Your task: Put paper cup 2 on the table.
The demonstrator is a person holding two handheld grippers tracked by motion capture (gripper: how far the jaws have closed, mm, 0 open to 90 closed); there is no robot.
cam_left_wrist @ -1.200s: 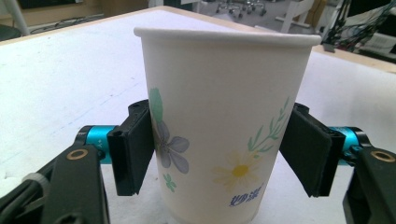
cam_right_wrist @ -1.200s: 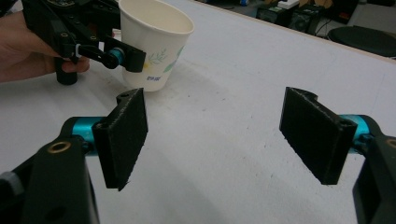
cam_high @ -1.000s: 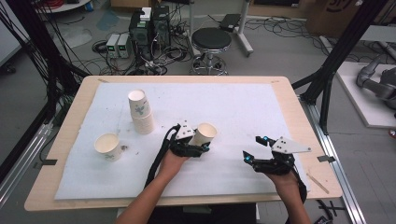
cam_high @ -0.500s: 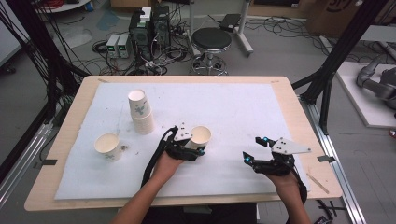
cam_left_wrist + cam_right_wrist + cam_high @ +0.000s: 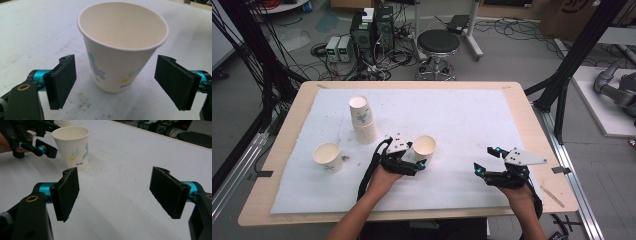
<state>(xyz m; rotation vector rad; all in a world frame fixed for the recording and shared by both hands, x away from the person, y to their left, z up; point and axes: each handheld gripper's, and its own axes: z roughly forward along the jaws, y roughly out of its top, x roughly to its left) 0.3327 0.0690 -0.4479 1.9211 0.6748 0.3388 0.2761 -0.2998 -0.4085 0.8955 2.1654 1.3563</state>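
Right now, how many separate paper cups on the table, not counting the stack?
2. One cup stands between the left gripper's open jaws, untouched. The other cup stands near the table's left edge. The stack holds several nested cups; exact number unclear.

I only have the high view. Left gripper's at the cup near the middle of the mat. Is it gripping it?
Observer: No. In the left gripper view the left gripper has just been opening; the cup stands between the pads, with a gap on each side.
Operator: Cup upright, anything in it?
Observer: Upright on the white mat; the inside looks empty.
Operator: Right gripper holding anything?
Observer: No. The right gripper is open, with bare mat between its pads; the same cup shows farther off at its upper left.
Operator: Any print on the cup?
Observer: Yes, a flower pattern on its side.
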